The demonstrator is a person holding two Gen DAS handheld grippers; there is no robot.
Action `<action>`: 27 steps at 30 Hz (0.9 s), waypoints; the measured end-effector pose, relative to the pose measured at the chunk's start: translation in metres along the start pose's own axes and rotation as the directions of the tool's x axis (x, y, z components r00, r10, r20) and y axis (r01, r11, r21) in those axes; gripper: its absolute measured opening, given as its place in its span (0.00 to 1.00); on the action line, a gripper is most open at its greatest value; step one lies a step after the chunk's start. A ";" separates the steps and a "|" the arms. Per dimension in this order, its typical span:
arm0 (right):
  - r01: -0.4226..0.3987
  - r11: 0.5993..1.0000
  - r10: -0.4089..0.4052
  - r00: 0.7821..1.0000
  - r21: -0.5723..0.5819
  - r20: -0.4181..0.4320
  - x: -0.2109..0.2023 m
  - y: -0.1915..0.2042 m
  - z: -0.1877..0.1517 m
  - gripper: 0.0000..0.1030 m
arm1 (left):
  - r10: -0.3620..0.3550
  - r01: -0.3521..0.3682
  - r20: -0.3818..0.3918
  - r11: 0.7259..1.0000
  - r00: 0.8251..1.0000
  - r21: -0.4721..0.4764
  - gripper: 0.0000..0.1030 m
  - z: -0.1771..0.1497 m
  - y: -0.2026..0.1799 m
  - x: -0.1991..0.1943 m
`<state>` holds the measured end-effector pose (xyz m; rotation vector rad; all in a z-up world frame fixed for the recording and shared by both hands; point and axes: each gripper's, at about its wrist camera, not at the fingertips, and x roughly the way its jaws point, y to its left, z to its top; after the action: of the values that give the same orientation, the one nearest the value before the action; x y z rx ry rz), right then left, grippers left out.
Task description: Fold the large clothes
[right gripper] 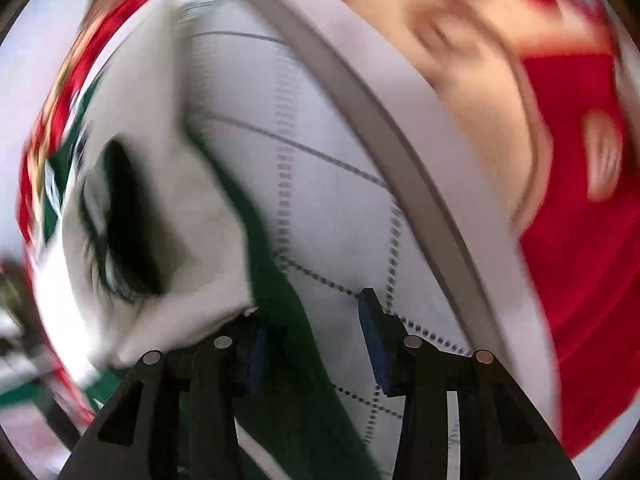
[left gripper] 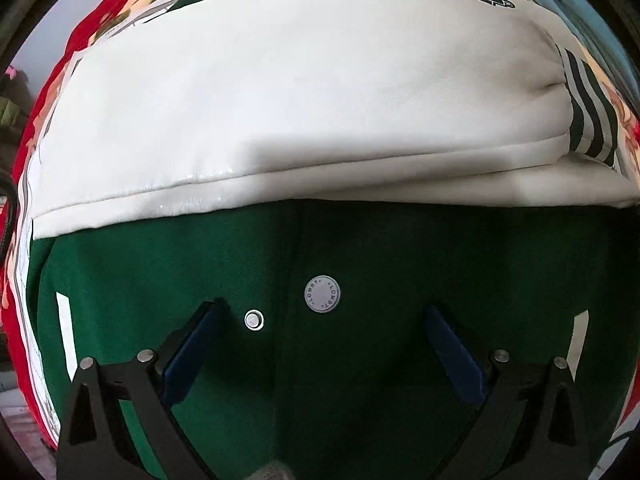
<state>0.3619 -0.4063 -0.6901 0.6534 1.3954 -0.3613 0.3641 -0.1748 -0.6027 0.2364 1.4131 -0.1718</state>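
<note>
A green varsity jacket point(left gripper: 360, 248) with cream sleeves point(left gripper: 280, 112) lies flat on a red floral cover. The sleeves are folded across its chest. Its snap buttons point(left gripper: 323, 294) run down the front. My left gripper point(left gripper: 320, 316) is open just above the jacket's green front, with blue pads point(left gripper: 192, 344) either side of the snaps. In the blurred right wrist view, my right gripper point(right gripper: 316, 320) is open at the jacket's side; a green edge point(right gripper: 280, 304) and cream sleeve point(right gripper: 192, 232) lie by the left finger. It holds nothing.
The red floral cover point(left gripper: 120, 4) point(right gripper: 592, 280) has a white and grey border point(right gripper: 384, 128) and a quilted white panel point(right gripper: 328, 208). Striped cuffs point(left gripper: 588, 120) show at the jacket's right side.
</note>
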 end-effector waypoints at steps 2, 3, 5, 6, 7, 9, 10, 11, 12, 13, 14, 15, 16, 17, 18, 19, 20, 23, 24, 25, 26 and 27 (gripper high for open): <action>0.044 0.984 -0.032 0.997 -0.175 0.072 -0.013 0.025 -0.005 0.44 | -0.004 0.004 -0.003 1.000 1.000 -0.012 1.00 0.002 0.000 -0.001; 0.091 0.971 -0.074 0.994 -0.222 0.085 -0.011 0.031 -0.008 0.44 | -0.003 0.003 -0.005 1.000 1.000 -0.018 1.00 0.000 0.004 -0.003; 0.121 0.980 -0.114 0.992 -0.158 0.051 0.005 0.008 0.005 0.45 | 0.006 -0.006 0.005 0.999 1.000 -0.042 1.00 -0.012 0.018 -0.010; 0.071 0.994 -0.069 0.997 -0.081 0.027 0.011 -0.005 0.008 0.46 | 0.003 -0.002 0.018 0.998 1.000 -0.064 1.00 -0.012 0.026 -0.018; 0.039 0.999 -0.039 0.999 -0.017 0.021 0.012 -0.013 0.010 0.46 | 0.008 -0.005 0.033 0.996 0.999 -0.089 1.00 -0.012 0.037 -0.028; 0.080 0.997 -0.080 0.996 0.003 0.026 0.005 -0.009 0.012 0.46 | 0.048 -0.037 0.072 0.989 0.996 -0.146 1.00 -0.012 0.065 -0.053; 0.097 0.995 -0.097 0.995 -0.003 0.024 0.001 -0.006 0.010 0.48 | 0.080 -0.065 0.084 0.984 0.993 -0.166 1.00 -0.013 0.080 -0.060; 0.098 0.995 -0.098 0.995 -0.004 0.011 -0.002 -0.002 0.005 0.48 | 0.134 -0.116 0.090 0.975 0.987 -0.189 1.00 -0.013 0.100 -0.066; 0.089 0.996 -0.089 0.996 -0.008 -0.004 -0.003 0.000 0.002 0.49 | 0.200 -0.178 0.092 0.962 0.975 -0.205 1.00 -0.017 0.125 -0.066; 0.067 0.998 -0.067 0.998 -0.017 -0.022 -0.006 -0.003 0.001 0.52 | 0.274 -0.251 0.085 0.944 0.958 -0.212 1.00 -0.021 0.149 -0.061; 0.051 0.998 -0.052 0.998 -0.029 -0.038 -0.007 -0.001 -0.006 0.54 | 0.333 -0.310 0.075 0.926 0.940 -0.216 1.00 -0.019 0.159 -0.056; 0.054 0.998 -0.055 0.998 -0.042 -0.041 -0.007 0.001 -0.010 0.56 | 0.397 -0.378 0.053 0.900 0.916 -0.216 1.00 -0.014 0.189 -0.055; 0.065 0.996 -0.067 0.997 -0.062 -0.039 -0.007 0.004 -0.014 0.56 | 0.438 -0.422 0.033 0.881 0.898 -0.215 1.00 -0.010 0.209 -0.045; 0.093 0.991 -0.096 0.995 -0.092 -0.030 -0.005 0.007 -0.019 0.56 | 0.473 -0.459 0.014 0.862 0.881 -0.215 1.00 -0.008 0.230 -0.032; 0.109 0.988 -0.113 0.993 -0.106 -0.028 0.002 0.018 -0.026 0.56 | 0.488 -0.476 0.005 0.853 0.873 -0.216 1.00 -0.013 0.244 -0.022; 0.117 0.987 -0.121 0.992 -0.108 -0.030 0.006 0.025 -0.033 0.56 | 0.510 -0.500 -0.009 0.841 0.860 -0.206 1.00 -0.006 0.255 -0.002; 0.107 0.990 -0.111 0.993 -0.097 -0.034 0.009 0.025 -0.035 0.56 | 0.523 -0.517 -0.021 0.834 0.852 -0.194 1.00 -0.002 0.255 0.006; 0.108 0.990 -0.111 0.994 -0.088 -0.021 0.010 0.029 -0.033 0.56 | 0.528 -0.522 -0.023 0.832 0.849 -0.186 1.00 -0.007 0.260 0.015; 0.101 0.991 -0.103 0.995 -0.084 -0.013 0.008 0.027 -0.026 0.55 | 0.541 -0.532 -0.008 0.825 0.841 -0.190 1.00 -0.003 0.259 0.016; 0.102 0.992 -0.102 0.995 -0.080 0.002 0.006 0.027 -0.024 0.51 | 0.543 -0.532 -0.002 0.823 0.840 -0.200 1.00 -0.003 0.271 0.008; 0.109 0.991 -0.108 0.994 -0.079 0.020 0.003 0.025 -0.023 0.44 | 0.535 -0.523 -0.005 0.823 0.845 -0.222 1.00 -0.001 0.279 0.008; 0.134 0.988 -0.131 0.990 -0.075 0.044 0.000 0.025 -0.020 0.37 | 0.511 -0.498 -0.017 0.828 0.859 -0.257 1.00 -0.001 0.289 0.002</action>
<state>0.3608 -0.3744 -0.6858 0.4886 1.4126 -0.4207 0.4383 0.1041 -0.5876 0.3834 1.2586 0.4393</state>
